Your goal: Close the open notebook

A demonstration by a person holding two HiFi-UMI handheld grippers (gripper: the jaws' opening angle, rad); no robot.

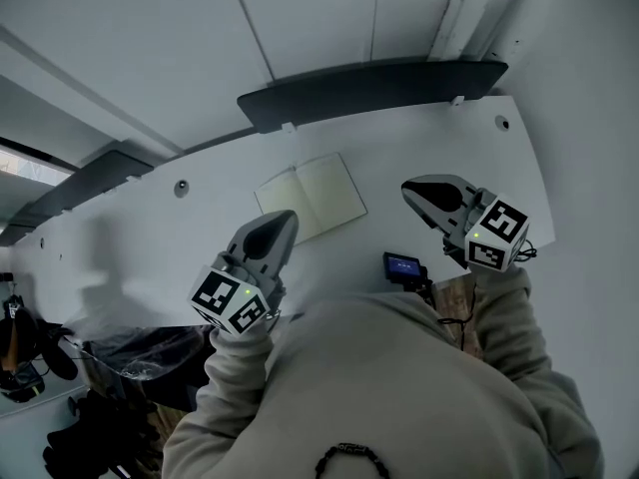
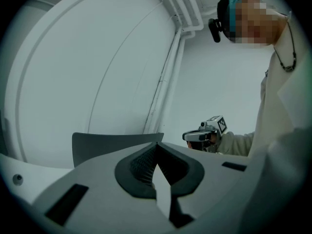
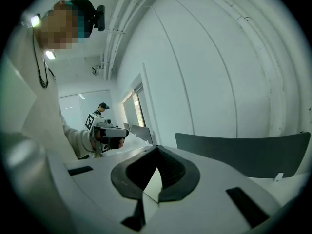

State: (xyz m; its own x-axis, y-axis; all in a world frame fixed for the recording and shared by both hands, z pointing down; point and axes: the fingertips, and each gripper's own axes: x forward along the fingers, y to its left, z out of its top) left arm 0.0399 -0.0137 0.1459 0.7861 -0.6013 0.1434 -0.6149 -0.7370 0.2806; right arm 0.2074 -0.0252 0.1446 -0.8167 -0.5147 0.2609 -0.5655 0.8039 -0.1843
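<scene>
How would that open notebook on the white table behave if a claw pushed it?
The notebook lies flat and looks thin, so it is probably light and would slide on the smooth table, not tip. Its halves meet at a centre fold, so a lifted half would likely swing over.

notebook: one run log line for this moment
task: close notebook | notebook: open, flat on table | left tool: shut, empty | right tool: shut, empty | closing: not yet done
</scene>
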